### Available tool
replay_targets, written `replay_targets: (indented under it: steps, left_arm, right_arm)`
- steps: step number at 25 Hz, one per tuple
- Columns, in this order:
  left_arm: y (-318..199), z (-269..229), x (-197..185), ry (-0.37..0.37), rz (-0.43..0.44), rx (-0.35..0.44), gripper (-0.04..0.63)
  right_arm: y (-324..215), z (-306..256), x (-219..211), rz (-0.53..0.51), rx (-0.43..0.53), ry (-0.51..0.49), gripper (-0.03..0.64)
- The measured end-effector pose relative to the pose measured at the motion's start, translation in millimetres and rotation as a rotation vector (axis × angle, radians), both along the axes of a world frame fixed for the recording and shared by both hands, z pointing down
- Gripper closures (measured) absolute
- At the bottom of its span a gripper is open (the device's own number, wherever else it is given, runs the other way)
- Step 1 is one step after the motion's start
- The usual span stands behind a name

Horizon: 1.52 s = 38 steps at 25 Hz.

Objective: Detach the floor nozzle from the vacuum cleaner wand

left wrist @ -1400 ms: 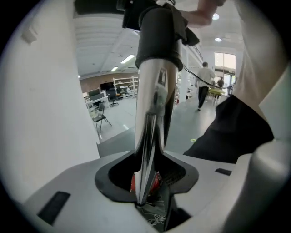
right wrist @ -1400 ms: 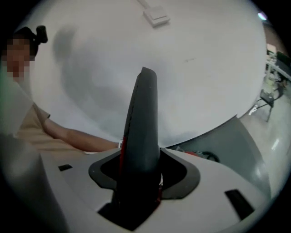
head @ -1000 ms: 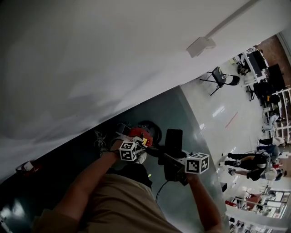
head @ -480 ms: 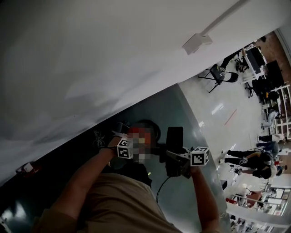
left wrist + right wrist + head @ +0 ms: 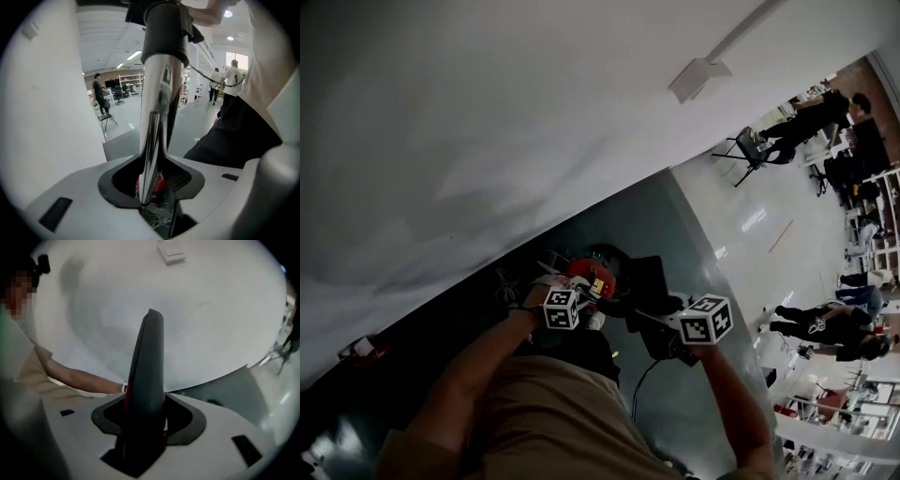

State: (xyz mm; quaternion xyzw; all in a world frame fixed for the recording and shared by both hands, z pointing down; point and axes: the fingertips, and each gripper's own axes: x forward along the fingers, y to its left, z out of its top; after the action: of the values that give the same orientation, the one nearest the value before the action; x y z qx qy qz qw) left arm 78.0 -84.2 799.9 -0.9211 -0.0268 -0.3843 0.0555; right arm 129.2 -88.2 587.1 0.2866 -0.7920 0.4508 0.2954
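Note:
In the head view a vacuum cleaner with a red part [image 5: 591,277] lies on the dark floor below me. My left gripper [image 5: 581,298] is at it, shut on the shiny silver wand [image 5: 157,93], which rises from between the jaws to a black collar [image 5: 161,28]. My right gripper [image 5: 667,326] is shut on the black floor nozzle [image 5: 649,281]. In the right gripper view the nozzle [image 5: 147,362] stands up as a dark flat slab with a thin red edge. The joint between wand and nozzle is hidden.
A white wall [image 5: 487,112] fills the upper left, with a small box [image 5: 698,77] on it. A dark cable [image 5: 642,386] trails on the grey floor. Farther right are a folding chair [image 5: 755,150], shelving and several people [image 5: 825,323].
The right gripper and the nozzle have rolled a little and shifted slightly up in the head view. The left gripper has stayed on the wand.

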Motion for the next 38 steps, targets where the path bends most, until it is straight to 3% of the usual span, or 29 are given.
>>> replay_targets:
  steps: [2,4,7,11,13,16,19,21,23,25,27,30,32,34,38]
  left_arm:
    - [-2.0,1.4,-0.4,0.001,-0.02,-0.006,0.442]
    - [-5.2,4.2,-1.3,-0.023,-0.037,-0.018,0.44]
    - [-0.7,0.1,0.4,-0.018,0.009,-0.016,0.442]
    - [-21.5,-6.5,14.1,0.032,-0.089,-0.044,0.442]
    - [-18.1,-8.1,18.2,0.011,-0.071,-0.011,0.442]
    - [-15.4,-7.3,32.1,-0.061,-0.052,0.029,0.443]
    - [-28.0,-2.2,29.6,-0.074,-0.103,-0.016,0.443]
    - [-28.2,-5.8,26.2,-0.072,-0.108,-0.004,0.446]
    - [-35.4,-7.6,26.6,-0.038,-0.136,-0.035,0.451]
    - [-34.9,-5.5,28.6,-0.04,-0.143,-0.043,0.453]
    - [-36.5,0.4,21.1,-0.042,-0.146,-0.034,0.453]
    - [-80.6,17.6,-33.2,-0.079,-0.362,-0.078,0.453]
    - [-94.6,17.1,-61.7,-0.079,-0.417,-0.101,0.451]
    - [-107.6,19.1,-78.1,-0.037,-0.541,-0.148,0.451]
    - [-146.7,28.7,-143.3,0.118,-1.061,-0.333,0.442]
  right_arm:
    - [-8.7,2.9,5.0,0.064,-0.033,-0.102,0.393]
    - [-10.9,1.6,1.3,0.104,0.005,-0.054,0.393]
    - [-12.1,-1.6,6.1,-0.002,0.009,-0.057,0.393]
    - [-19.2,-13.9,16.6,-0.063,0.066,0.105,0.393]
    - [-17.5,-11.8,27.3,-0.101,0.023,0.054,0.393]
    - [-36.4,-9.4,55.7,-0.071,-0.041,-0.091,0.393]
    - [-33.0,-14.3,41.6,-0.163,0.068,0.056,0.391]
    - [-37.8,-13.0,41.3,-0.218,0.041,-0.028,0.393]
    - [-53.4,-13.6,53.5,-0.158,0.013,-0.09,0.393]
    - [-48.6,-16.9,47.1,-0.188,0.075,0.024,0.393]
    - [-43.9,-20.1,49.2,-0.227,0.071,0.039,0.393]
    - [-65.7,-73.4,86.9,-0.025,0.092,-0.11,0.392]
    - [-81.2,-118.5,114.7,0.093,0.169,-0.212,0.391]
    - [-92.3,-133.7,140.5,0.166,0.238,-0.226,0.391]
    - [-74.3,-121.9,128.2,0.205,0.269,-0.266,0.391]
